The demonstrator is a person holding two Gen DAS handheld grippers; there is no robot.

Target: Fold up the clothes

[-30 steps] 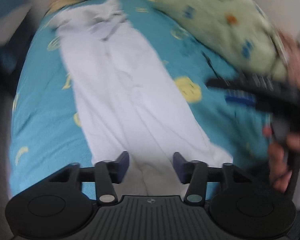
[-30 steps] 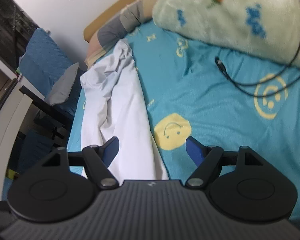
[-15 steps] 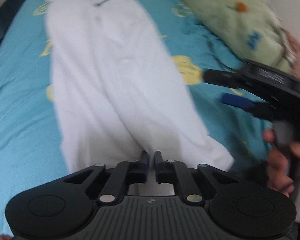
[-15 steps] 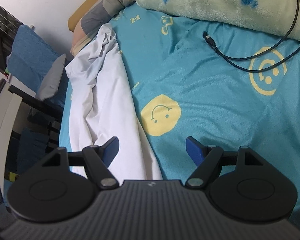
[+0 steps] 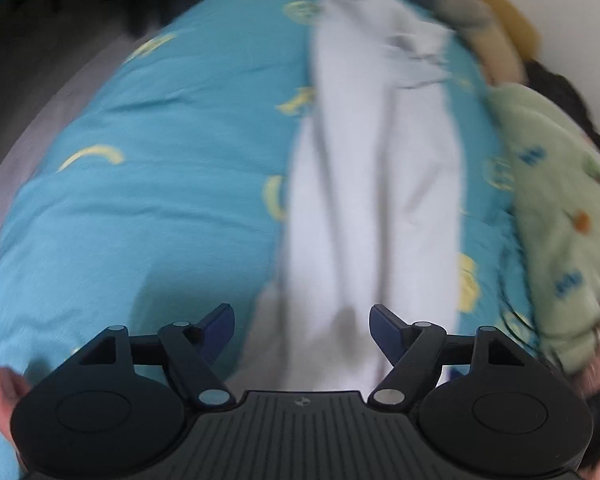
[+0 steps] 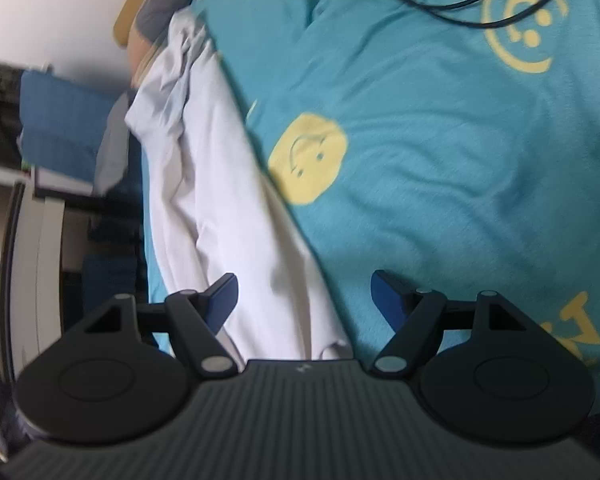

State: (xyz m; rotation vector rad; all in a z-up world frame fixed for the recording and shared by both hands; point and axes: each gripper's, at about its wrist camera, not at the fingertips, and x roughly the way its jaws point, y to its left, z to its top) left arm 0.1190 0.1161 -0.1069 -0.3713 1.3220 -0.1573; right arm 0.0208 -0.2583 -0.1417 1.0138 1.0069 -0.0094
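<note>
A long white garment (image 5: 372,200) lies stretched lengthwise on the teal bedspread (image 5: 160,200), its near end between my left fingers. My left gripper (image 5: 302,326) is open and holds nothing, just above that near end. In the right wrist view the same white garment (image 6: 220,200) runs from the far left to under my right gripper (image 6: 304,294), which is open and empty over its near right corner. The left view is motion-blurred.
A pale green blanket (image 5: 560,220) lies along the right side of the bed. A black cable (image 6: 440,4) lies on the teal bedspread (image 6: 460,160) at the far right. A blue chair (image 6: 68,120) and white furniture stand beyond the bed's left edge.
My left gripper closed over the garment's near end half a second ago and has now opened, swinging left. My right gripper stayed open and moved closer to the garment's corner.
</note>
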